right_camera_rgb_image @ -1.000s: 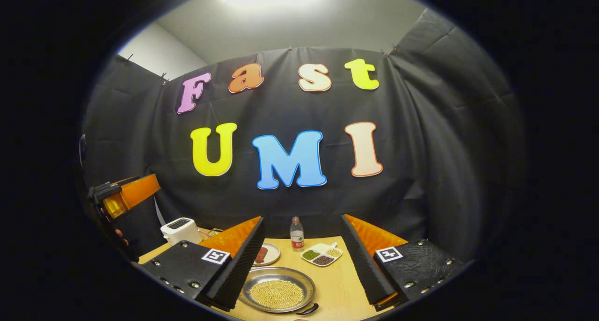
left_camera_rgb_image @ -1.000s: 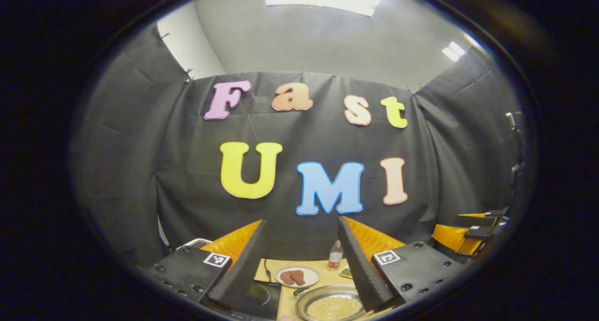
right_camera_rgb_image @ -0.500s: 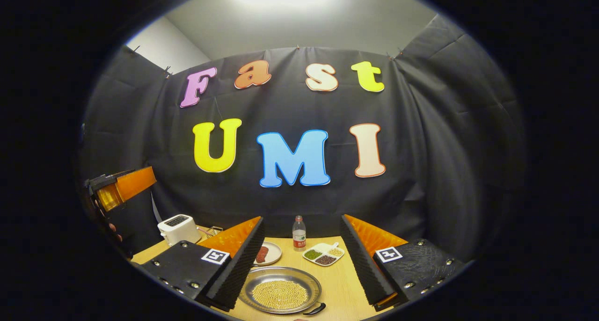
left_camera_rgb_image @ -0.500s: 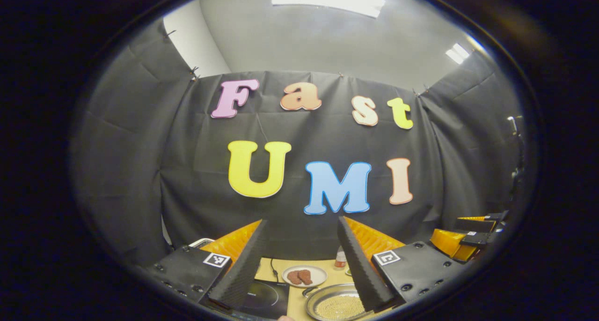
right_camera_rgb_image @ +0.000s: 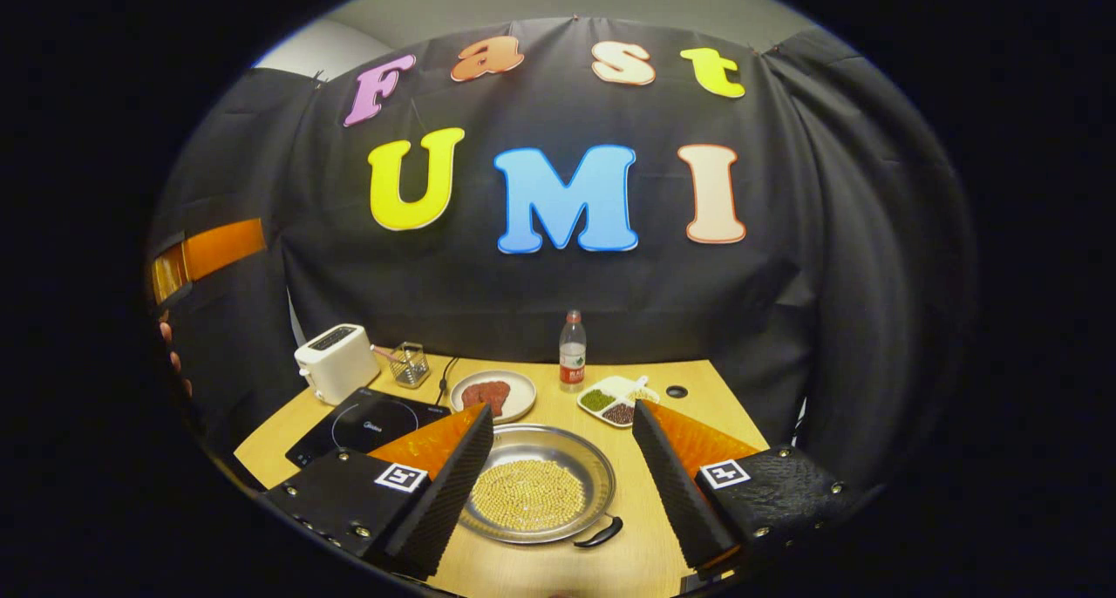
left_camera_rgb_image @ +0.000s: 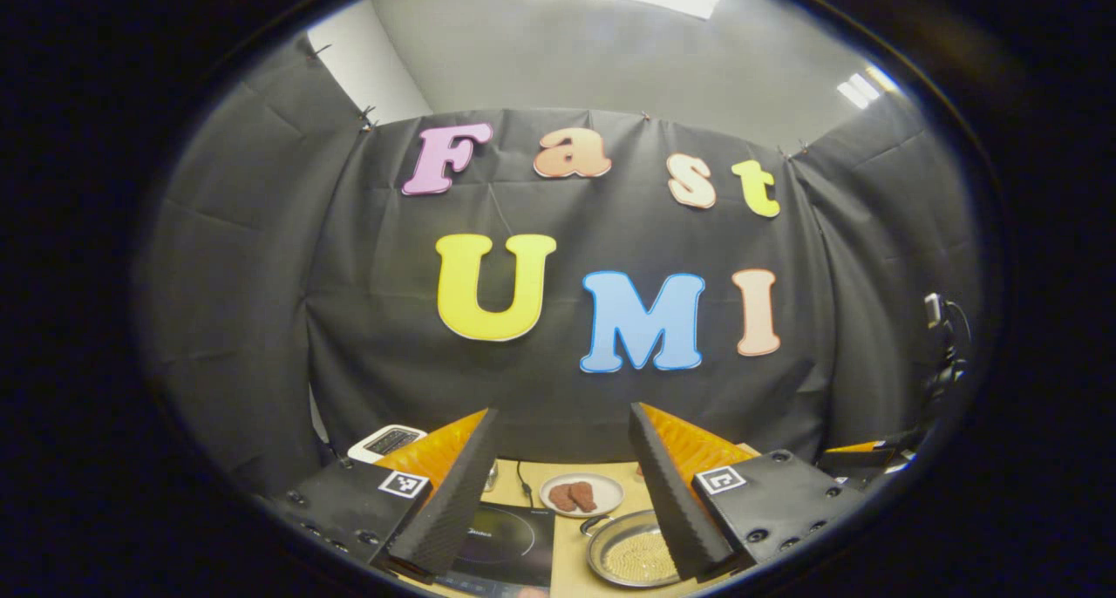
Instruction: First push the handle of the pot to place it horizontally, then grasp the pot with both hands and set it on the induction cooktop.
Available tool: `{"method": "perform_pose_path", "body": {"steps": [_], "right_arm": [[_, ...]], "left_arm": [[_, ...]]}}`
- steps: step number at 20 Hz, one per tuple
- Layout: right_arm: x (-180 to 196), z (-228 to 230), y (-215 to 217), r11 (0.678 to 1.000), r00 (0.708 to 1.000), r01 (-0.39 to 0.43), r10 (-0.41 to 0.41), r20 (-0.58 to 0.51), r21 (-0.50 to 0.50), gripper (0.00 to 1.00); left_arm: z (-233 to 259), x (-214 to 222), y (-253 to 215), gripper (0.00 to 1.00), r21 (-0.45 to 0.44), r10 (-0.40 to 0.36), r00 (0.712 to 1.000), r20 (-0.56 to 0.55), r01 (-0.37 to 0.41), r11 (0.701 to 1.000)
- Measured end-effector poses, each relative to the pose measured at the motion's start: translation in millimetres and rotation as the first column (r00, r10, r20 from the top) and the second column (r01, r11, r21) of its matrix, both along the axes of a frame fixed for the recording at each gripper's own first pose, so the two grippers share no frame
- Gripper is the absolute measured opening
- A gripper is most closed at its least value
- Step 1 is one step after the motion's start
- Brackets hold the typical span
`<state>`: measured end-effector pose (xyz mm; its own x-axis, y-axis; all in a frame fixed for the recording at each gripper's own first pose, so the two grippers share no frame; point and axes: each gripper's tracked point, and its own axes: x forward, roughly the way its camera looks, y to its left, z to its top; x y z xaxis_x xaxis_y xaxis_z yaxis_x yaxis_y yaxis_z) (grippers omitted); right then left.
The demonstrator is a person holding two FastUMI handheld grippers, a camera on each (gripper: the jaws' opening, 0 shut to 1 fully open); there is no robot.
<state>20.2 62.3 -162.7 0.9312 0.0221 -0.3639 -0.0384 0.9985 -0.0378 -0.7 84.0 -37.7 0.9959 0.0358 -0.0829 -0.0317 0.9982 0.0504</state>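
A shallow steel pot (right_camera_rgb_image: 586,467) holding yellow beans sits on the wooden table (right_camera_rgb_image: 697,411). Its black handle (right_camera_rgb_image: 600,535) points to the front right in the right gripper view. The black induction cooktop (right_camera_rgb_image: 362,424) lies to the pot's left. My right gripper (right_camera_rgb_image: 562,406) hangs open above the pot, with one finger on each side of it and not touching. In the left gripper view my left gripper (left_camera_rgb_image: 562,411) is open in the air, above the cooktop (left_camera_rgb_image: 514,541) and the pot (left_camera_rgb_image: 600,546). The left gripper (right_camera_rgb_image: 205,254) also appears high at the left edge of the right gripper view.
Behind the cooktop stand a white toaster (right_camera_rgb_image: 336,363) and a small wire basket (right_camera_rgb_image: 408,364). A plate (right_camera_rgb_image: 523,387) with meat, a water bottle (right_camera_rgb_image: 572,352) and a divided dish (right_camera_rgb_image: 615,387) of beans lie beyond the pot. The right gripper (left_camera_rgb_image: 863,458) shows low at the right.
The right gripper has tipped downward, so much more of the table and the cooktop now show. The left gripper has shifted, so the cooktop shows more and the pot sits further right in its view.
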Motion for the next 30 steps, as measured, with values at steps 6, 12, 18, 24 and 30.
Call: {"method": "perform_pose_path", "body": {"steps": [6, 12, 18, 24, 30], "right_arm": [[-12, -59, 3, 0.999, 0.985, -0.037, 0.033, -0.172, -0.020, 0.97], [-27, -116, -1, 0.999, 0.923, -0.011, 0.027, -0.383, 0.045, 0.52], [-56, -184, 4, 0.989, 0.792, 0.009, 0.085, -0.604, 0.150, 0.05], [-69, -223, 4, 0.982, 0.716, 0.042, 0.098, -0.692, 0.182, 0.07], [-58, -243, -2, 0.987, 0.687, 0.058, 0.068, -0.724, 0.148, 0.07]], "left_arm": [[-19, -3, 1, 0.99, -0.001, 0.002, 0.999, -0.045, -0.002, 1.000], [-25, -2, 3, 0.99, 0.000, 0.012, 0.998, -0.057, -0.012, 1.000], [-29, -4, 8, 0.99, 0.010, 0.037, 0.996, -0.078, -0.037, 0.999], [-32, -7, 14, 0.99, 0.019, 0.077, 0.992, -0.098, -0.076, 0.997], [-39, -6, 27, 0.99, 0.029, 0.103, 0.989, -0.110, -0.101, 0.994]]}}
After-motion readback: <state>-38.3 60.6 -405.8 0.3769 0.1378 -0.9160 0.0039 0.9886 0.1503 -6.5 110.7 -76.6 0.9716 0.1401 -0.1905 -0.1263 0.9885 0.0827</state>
